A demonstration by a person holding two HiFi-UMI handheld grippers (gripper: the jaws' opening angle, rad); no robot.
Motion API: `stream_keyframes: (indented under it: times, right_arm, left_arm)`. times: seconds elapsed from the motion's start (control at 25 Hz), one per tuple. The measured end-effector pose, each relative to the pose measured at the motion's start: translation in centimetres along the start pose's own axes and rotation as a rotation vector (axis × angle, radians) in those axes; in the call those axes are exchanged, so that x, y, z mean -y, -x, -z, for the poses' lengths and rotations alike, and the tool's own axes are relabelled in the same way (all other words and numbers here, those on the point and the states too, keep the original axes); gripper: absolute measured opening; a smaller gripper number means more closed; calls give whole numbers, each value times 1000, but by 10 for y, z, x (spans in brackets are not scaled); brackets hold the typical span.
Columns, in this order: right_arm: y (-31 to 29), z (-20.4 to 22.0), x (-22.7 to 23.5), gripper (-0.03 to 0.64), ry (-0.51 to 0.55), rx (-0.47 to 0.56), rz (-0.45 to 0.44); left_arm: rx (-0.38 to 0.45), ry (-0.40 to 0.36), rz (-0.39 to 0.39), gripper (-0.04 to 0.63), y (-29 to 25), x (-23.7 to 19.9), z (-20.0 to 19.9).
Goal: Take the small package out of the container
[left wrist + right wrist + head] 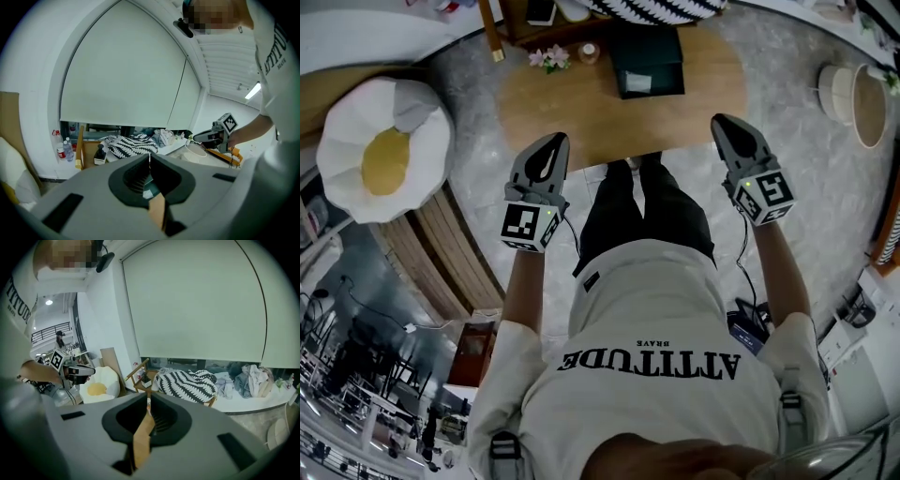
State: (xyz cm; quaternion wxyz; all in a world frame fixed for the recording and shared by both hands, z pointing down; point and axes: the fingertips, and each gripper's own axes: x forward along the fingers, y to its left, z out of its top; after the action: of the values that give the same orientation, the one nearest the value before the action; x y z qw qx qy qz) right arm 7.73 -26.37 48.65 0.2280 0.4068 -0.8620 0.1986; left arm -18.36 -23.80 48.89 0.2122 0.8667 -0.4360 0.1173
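A dark green box-like container (pixel 647 58) stands at the far side of the oval wooden table (pixel 572 112). A pale patch (pixel 637 82) shows at its near edge; whether that is the small package I cannot tell. My left gripper (pixel 557 141) hovers over the table's near left edge and my right gripper (pixel 723 122) over its near right edge, both short of the container. In each gripper view the jaws meet at the tip with nothing between them: left gripper (pixel 150 157), right gripper (pixel 149 401). Through the left jaws' gap a bit of the container (pixel 148 192) shows.
An egg-shaped cushion (pixel 384 155) lies left of the table beside wooden slats (pixel 441 244). Small flowers (pixel 548 58) and a cup (pixel 588 52) sit on the table's far left. Round pale baskets (pixel 853 98) stand at the right. A striped black-and-white fabric (pixel 187 383) lies behind.
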Motion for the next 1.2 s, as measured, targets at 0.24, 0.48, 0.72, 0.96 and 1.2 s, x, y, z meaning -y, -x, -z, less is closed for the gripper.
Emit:
stream_keyframes:
  times: [0.24, 0.48, 0.72, 0.96, 1.2]
  right_arm:
    - [-20, 9, 10, 23, 22, -38, -32]
    - [-54, 27, 25, 23, 35, -75, -88]
    - [-88, 54, 36, 23, 50, -139, -184]
    - [-120, 80, 46, 23, 71, -190, -259]
    - [-158, 110, 61, 23, 75, -236, -309]
  left_arm:
    - [-9, 19, -9, 26, -18, -5, 12]
    - [-19, 54, -52, 26, -44, -16, 30]
    - [-29, 90, -102, 26, -69, -20, 51]
    - [-46, 113, -134, 26, -91, -24, 80]
    - [-66, 141, -155, 26, -114, -33, 114]
